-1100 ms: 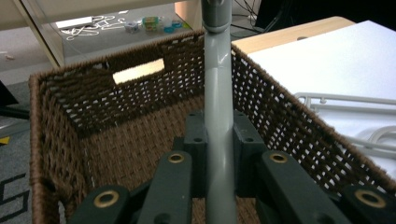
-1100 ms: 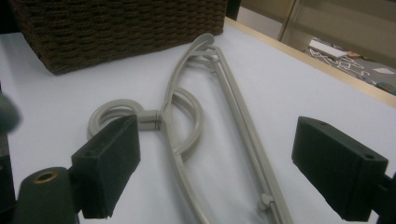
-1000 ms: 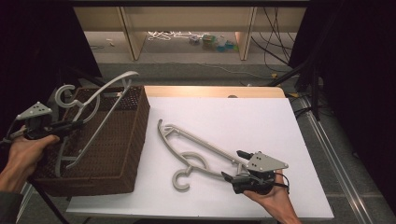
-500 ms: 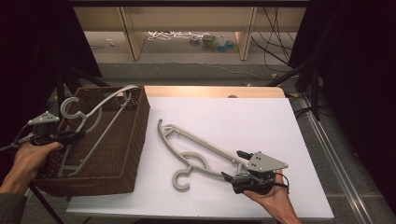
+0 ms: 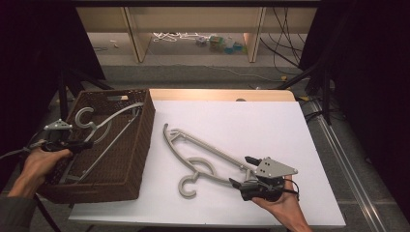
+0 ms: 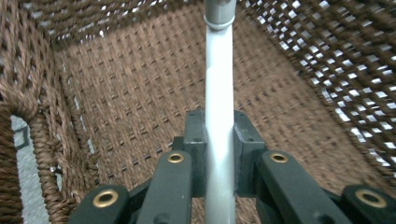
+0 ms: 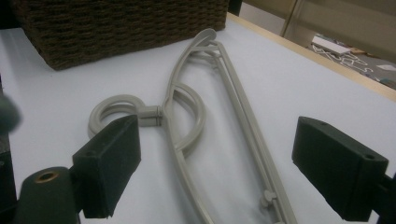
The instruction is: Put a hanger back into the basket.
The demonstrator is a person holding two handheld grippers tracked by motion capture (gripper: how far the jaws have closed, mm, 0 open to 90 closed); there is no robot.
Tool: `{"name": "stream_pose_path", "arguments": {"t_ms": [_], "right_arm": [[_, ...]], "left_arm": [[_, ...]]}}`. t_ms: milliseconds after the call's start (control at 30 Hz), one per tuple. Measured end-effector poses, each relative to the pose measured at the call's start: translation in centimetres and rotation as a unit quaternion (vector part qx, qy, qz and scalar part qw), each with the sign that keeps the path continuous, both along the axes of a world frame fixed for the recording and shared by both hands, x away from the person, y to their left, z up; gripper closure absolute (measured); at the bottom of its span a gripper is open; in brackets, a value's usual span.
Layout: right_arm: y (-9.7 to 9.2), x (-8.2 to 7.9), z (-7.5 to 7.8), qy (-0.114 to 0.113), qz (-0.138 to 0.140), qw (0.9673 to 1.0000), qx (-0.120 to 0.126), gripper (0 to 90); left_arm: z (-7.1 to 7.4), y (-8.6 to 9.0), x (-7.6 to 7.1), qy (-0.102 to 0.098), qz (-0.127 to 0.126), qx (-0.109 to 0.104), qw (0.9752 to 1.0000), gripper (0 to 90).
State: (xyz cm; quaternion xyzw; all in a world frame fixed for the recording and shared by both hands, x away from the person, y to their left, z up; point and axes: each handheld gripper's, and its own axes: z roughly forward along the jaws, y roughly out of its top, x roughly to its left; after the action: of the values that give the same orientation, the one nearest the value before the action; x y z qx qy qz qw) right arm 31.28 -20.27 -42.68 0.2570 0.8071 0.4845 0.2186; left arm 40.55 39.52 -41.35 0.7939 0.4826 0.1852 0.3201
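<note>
lowering a grey plastic hanger (image 5: 104,128) into the brown wicker basket (image 5: 138,159), clamped in left gripper (image 6: 219,154); right gripper (image 7: 217,163) wide open around second grey hanger (image 5: 203,157), due for closing next

no legible text, labels, brands or numbers on any surface, nothing readable in any view

Hanger going down into the basket

Your left gripper (image 5: 82,143) has lowered its grey hanger (image 5: 104,126) from above the wicker basket (image 5: 138,145) until it sits inside.
</note>
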Motion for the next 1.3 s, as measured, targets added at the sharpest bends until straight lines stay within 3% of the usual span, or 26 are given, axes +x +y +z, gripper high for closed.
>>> {"name": "stream_pose_path", "arguments": {"t_ms": [33, 100, 133, 200, 267, 400, 467, 500, 533, 667, 733, 867, 900, 933, 967, 1033, 1100, 1133, 1167, 1200, 1233, 1267, 1300], "right_arm": [[-0.1, 0.0, 0.0, 0.005, 0.002, 1.0000, -0.003, 16.4], [-0.1, 0.0, 0.0, 0.005, 0.002, 1.0000, -0.003, 16.4], [-0.1, 0.0, 0.0, 0.006, 0.001, 1.0000, -0.002, 16.4], [-0.1, 0.0, 0.0, 0.006, 0.001, 1.0000, -0.002, 16.4], [-0.1, 0.0, 0.0, 0.007, 0.001, 1.0000, -0.003, 16.4], [0.0, 0.0, -0.1, 0.007, 0.003, 1.0000, -0.004, 16.4], [0.0, 0.0, -0.1, 0.006, 0.000, 1.0000, -0.001, 16.4], [0.0, 0.0, -0.1, 0.006, 0.000, 1.0000, -0.001, 16.4], [0.0, 0.0, -0.1, 0.007, 0.000, 1.0000, -0.002, 16.4], [0.0, 0.1, -0.1, 0.010, 0.000, 0.9999, -0.004, 16.4], [0.0, 0.1, -0.1, 0.010, 0.001, 0.9999, -0.006, 16.4], [0.0, 0.0, -0.1, 0.011, 0.000, 0.9999, -0.005, 16.4], [0.0, 0.0, -0.1, 0.010, -0.001, 0.9999, -0.005, 16.4], [0.0, 0.0, -0.1, 0.010, -0.002, 0.9999, -0.006, 16.4], [0.0, 0.0, -0.1, 0.010, -0.002, 0.9999, -0.006, 16.4], [0.0, 0.0, -0.1, 0.009, -0.003, 1.0000, -0.003, 16.4], [0.1, 0.0, -0.1, 0.007, -0.005, 1.0000, -0.001, 16.3], [0.1, 0.0, 0.0, 0.008, -0.004, 1.0000, -0.002, 16.3], [0.1, 0.0, 0.0, 0.008, -0.004, 1.0000, -0.002, 16.3], [0.1, 0.0, -0.1, 0.004, -0.006, 1.0000, 0.002, 16.3], [0.0, 0.0, 0.0, 0.003, -0.008, 1.0000, 0.001, 16.3], [0.0, 0.0, 0.0, 0.001, -0.007, 1.0000, 0.002, 16.3], [0.0, 0.0, 0.0, 0.001, -0.007, 1.0000, 0.002, 16.3]], "left_arm": [[-0.1, -0.1, 0.2, 0.017, 0.006, 0.014, 0.9997, 79.0], [-0.3, -0.2, 0.3, 0.022, 0.007, 0.009, 0.9997, 78.8], [-0.5, -0.3, 0.5, 0.023, 0.020, 0.012, 0.9995, 77.9], [-0.5, -0.2, 0.5, 0.028, 0.021, 0.009, 0.9994, 76.9], [-0.6, -0.1, 0.5, 0.022, 0.054, 0.019, 0.9981, 73.8], [-0.9, 0.2, 0.4, 0.025, 0.072, 0.021, 0.9969, 69.2], [-0.8, 0.7, 0.4, 0.017, 0.104, 0.023, 0.9942, 60.3], [-0.8, 0.7, 0.4, 0.017, 0.104, 0.023, 0.9942, 55.1], [-0.4, 0.8, 0.2, 0.009, 0.139, 0.023, 0.9899, 49.2], [0.4, 0.8, -0.1, -0.012, 0.152, 0.018, 0.9881, 39.7], [1.1, 0.5, -0.4, -0.031, 0.161, 0.004, 0.9865, 37.0], [2.5, -0.7, -1.4, -0.070, 0.154, -0.027, 0.9852, 34.3], [3.1, -1.6, -1.9, -0.087, 0.147, -0.042, 0.9844, 31.3], [3.1, -1.6, -1.9, -0.087, 0.147, -0.042, 0.9844, 30.5], [3.5, -2.3, -2.3, -0.099, 0.140, -0.055, 0.9836, 30.5], [4.4, -3.9, -3.4, -0.129, 0.123, -0.087, 0.9801, 28.7], [4.6, -4.4, -3.7, -0.135, 0.120, -0.094, 0.9791, 27.3], [4.8, -5.6, -4.3, -0.153, 0.108, -0.113, 0.9757, 26.1], [4.8, -5.6, -4.3, -0.153, 0.108, -0.113, 0.9757, 23.4], [4.9, -6.3, -4.6, -0.159, 0.101, -0.126, 0.9740, 21.4], [5.1, -7.8, -5.2, -0.175, 0.083, -0.146, 0.9703, 20.6], [5.1, -7.8, -5.2, -0.175, 0.083, -0.146, 0.9703, 20.4], [5.1, -8.3, -5.4, -0.181, 0.078, -0.152, 0.9687, 20.4]]}}
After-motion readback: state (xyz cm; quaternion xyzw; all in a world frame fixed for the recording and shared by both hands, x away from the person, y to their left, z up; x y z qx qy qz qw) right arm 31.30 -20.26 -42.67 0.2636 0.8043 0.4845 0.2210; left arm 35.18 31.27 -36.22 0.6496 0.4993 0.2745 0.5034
